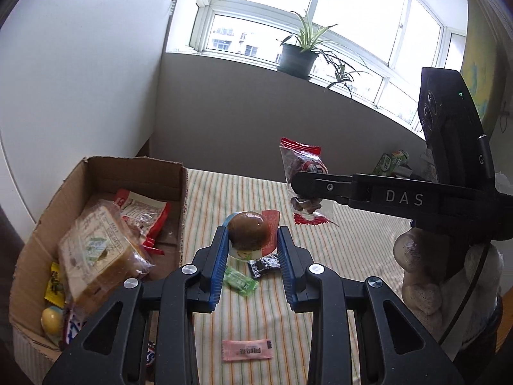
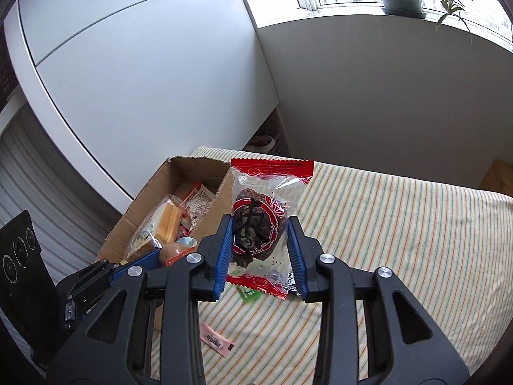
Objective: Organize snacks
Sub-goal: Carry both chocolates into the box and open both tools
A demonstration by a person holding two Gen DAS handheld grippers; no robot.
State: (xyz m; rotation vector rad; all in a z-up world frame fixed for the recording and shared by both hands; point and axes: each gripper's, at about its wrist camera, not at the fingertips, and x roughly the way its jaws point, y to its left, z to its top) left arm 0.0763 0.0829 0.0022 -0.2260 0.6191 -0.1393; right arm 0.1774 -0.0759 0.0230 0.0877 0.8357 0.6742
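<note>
My left gripper is shut on a packaged brown egg and holds it above the striped cloth. My right gripper is shut on a clear, red-edged packet of dark dried fruit, also lifted off the table. In the left wrist view the same fruit packet hangs from the right gripper to the upper right. A cardboard box at the left holds wrapped bread, a red-and-white packet and small sweets. From the right wrist view, the box lies left of the fruit packet.
Loose on the striped tablecloth lie a green candy, a black-and-white wrapper and a pink sachet. A gloved hand grips the right tool. A white cabinet stands behind the box; a potted plant sits on the windowsill.
</note>
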